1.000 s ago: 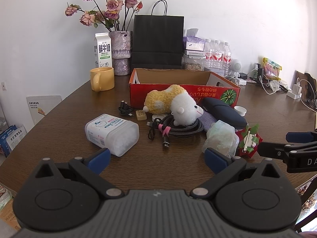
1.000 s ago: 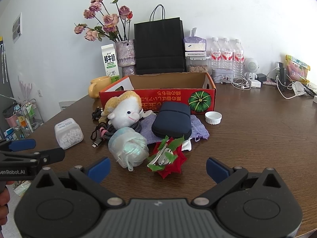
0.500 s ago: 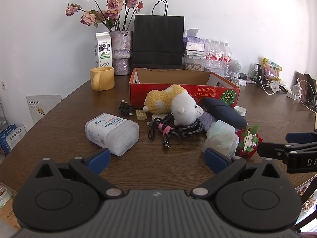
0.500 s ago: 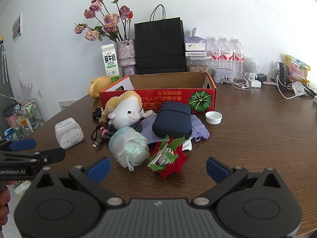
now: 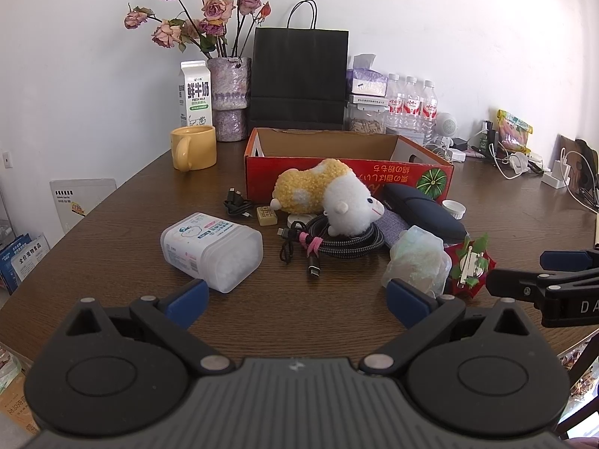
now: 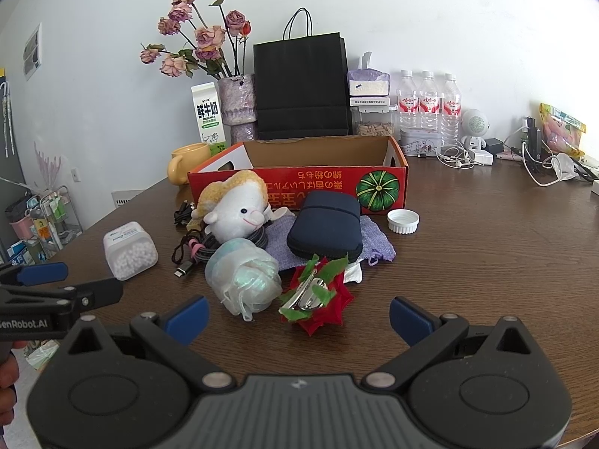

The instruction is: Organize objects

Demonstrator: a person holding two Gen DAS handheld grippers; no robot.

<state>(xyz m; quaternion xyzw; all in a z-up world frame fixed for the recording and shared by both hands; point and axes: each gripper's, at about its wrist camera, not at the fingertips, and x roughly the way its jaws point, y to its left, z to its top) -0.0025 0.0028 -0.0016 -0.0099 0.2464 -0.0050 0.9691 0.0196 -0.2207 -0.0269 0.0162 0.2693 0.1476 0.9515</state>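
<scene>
- Nothing on the table has shifted since a second ago; both grippers hold position.
- Left gripper (image 5: 295, 297) and right gripper (image 6: 298, 318) hover with jaws wide, empty.
- Plush sheep (image 6: 235, 209), dark pouch (image 6: 325, 226) and red flower clip (image 6: 316, 295) lie before the red cardboard box (image 6: 299, 187).

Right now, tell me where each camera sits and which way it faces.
Left wrist: on the left gripper, low over the table, facing the red box; the right gripper's tip shows at right.
Right wrist: on the right gripper, facing the same box from further right; the left gripper and fingers show at left.
Shared: plush sheep, cotton-swab tub.
</scene>
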